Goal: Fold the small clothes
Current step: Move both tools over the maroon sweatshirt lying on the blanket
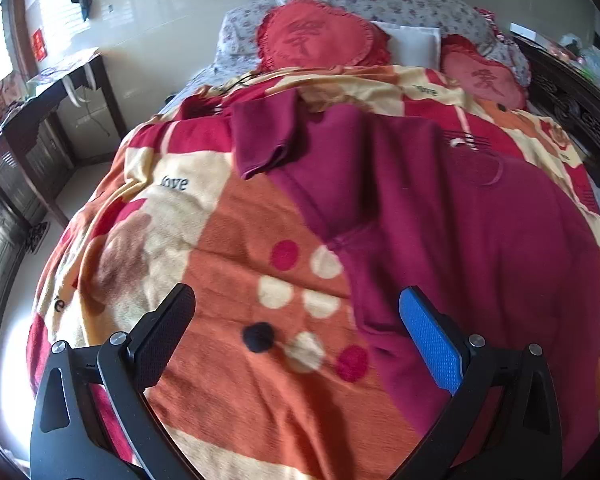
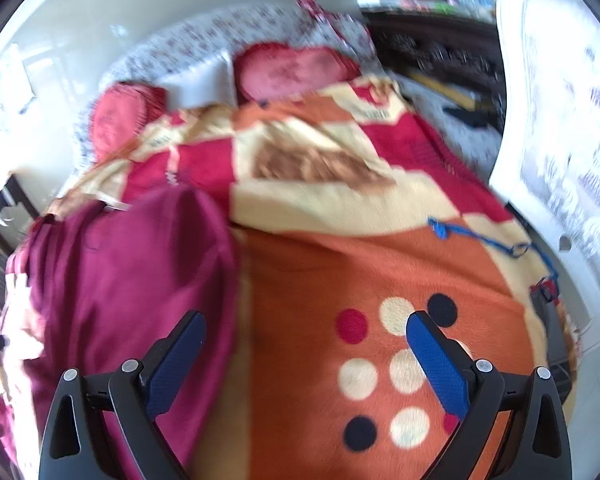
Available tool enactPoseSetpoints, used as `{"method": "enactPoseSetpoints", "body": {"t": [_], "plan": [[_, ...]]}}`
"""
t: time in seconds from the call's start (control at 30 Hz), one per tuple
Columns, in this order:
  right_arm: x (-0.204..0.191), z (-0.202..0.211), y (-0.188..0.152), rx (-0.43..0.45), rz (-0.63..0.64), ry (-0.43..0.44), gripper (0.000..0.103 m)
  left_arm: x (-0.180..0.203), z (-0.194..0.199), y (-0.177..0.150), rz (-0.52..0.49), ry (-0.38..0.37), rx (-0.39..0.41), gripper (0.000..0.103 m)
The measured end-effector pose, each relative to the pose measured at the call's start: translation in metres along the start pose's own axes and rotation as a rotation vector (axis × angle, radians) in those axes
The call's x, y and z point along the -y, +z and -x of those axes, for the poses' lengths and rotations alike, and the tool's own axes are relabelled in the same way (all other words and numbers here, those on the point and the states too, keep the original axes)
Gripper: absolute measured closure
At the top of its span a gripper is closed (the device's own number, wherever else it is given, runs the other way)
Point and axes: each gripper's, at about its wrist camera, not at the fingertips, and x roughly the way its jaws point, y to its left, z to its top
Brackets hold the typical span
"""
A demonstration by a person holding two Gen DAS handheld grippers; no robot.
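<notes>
A maroon short-sleeved shirt (image 1: 440, 216) lies spread on an orange, red and cream blanket (image 1: 220, 240) on a bed, one sleeve (image 1: 268, 140) sticking out to the far left. My left gripper (image 1: 296, 304) is open and empty above the shirt's near left edge. In the right wrist view the shirt (image 2: 132, 276) lies at the left, its right side looking folded over. My right gripper (image 2: 306, 324) is open and empty over the blanket (image 2: 340, 264), just right of the shirt's edge. That view is blurred.
Two red heart-shaped cushions (image 1: 320, 36) (image 1: 480, 76) and floral pillows (image 1: 380, 0) lie at the head of the bed. A dark wooden desk (image 1: 52, 120) stands left of the bed. A blue cord (image 2: 484, 240) lies on the blanket at right, near a white cloth (image 2: 560, 140).
</notes>
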Motion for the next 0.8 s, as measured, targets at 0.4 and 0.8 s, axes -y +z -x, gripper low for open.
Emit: {"method": "enactPoseSetpoints", "body": {"t": [0.4,0.8], "plan": [[-0.102,0.064,0.007,0.009,0.075,0.148,0.003,0.045,0.028,0.016,-0.072,-0.050,0.045,0.000],[-0.163,0.098,0.036,-0.052,0.083,0.362,0.003,0.052,0.032,0.027,-0.077,-0.068,0.047,0.000]]}}
